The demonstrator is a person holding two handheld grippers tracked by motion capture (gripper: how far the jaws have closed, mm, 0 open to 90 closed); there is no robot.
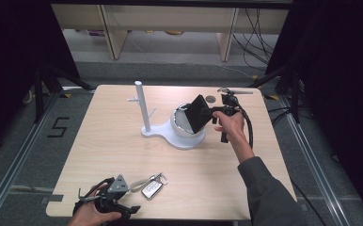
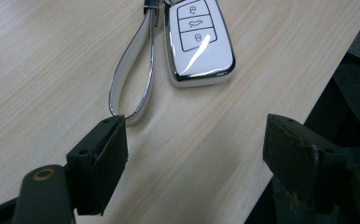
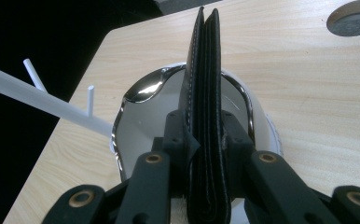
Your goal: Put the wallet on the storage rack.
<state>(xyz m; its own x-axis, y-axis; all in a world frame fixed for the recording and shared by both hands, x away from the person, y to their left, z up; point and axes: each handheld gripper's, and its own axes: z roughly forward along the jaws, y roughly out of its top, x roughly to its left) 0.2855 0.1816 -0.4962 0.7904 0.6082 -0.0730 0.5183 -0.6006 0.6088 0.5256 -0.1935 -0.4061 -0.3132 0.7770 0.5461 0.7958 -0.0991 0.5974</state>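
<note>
Wallet point(image 3: 205, 93) clamped in my right gripper point(image 3: 205, 135) over the bowl point(image 1: 179, 123); white post point(image 1: 142, 107) just beside. Left gripper point(image 2: 194, 140) gapes near key fob point(image 2: 199, 42).

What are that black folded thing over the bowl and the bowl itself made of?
The black wallet looks like matte leather or a leather look-alike: stitching runs along its folded edges. The bowl seems glossy white ceramic or plastic, I can't tell which; its wavy rim has a mirror-like silver finish that catches the light.
</note>
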